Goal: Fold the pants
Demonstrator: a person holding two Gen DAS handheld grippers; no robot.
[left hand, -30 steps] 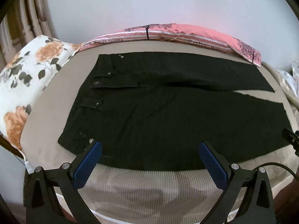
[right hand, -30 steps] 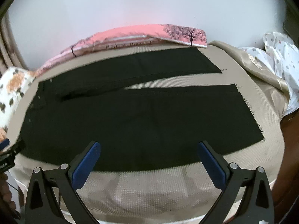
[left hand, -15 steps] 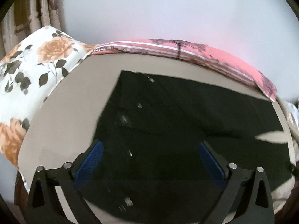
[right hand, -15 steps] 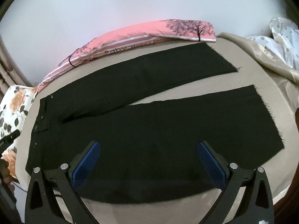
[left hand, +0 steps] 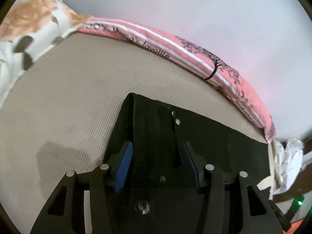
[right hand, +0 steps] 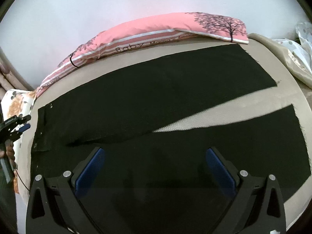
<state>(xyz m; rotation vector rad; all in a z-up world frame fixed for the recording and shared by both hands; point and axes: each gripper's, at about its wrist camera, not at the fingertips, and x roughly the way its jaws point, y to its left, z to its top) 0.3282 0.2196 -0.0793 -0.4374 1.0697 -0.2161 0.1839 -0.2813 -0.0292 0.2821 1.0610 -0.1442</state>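
Observation:
Black pants (right hand: pixel 156 101) lie flat on the beige bed, waist at the left, two legs spread toward the right. In the left wrist view the waistband (left hand: pixel 156 128) with metal buttons fills the space between my fingers. My left gripper (left hand: pixel 156 152) is half closed around the waistband; whether the pads pinch the cloth I cannot tell. It also shows in the right wrist view (right hand: pixel 21 123) at the far left by the waist. My right gripper (right hand: pixel 154 156) is open wide, low over the near leg (right hand: pixel 243 148), holding nothing.
A pink striped pillow (right hand: pixel 156 37) lies along the far edge by the wall. A floral pillow (left hand: pixel 29 23) sits at the left end. White and beige bedding (right hand: pixel 298 48) is bunched at the right. The beige mattress (left hand: pixel 58 101) shows left of the waist.
My left gripper has moved forward over the waistband and its jaws have narrowed. My right gripper has moved forward over the near leg, still open.

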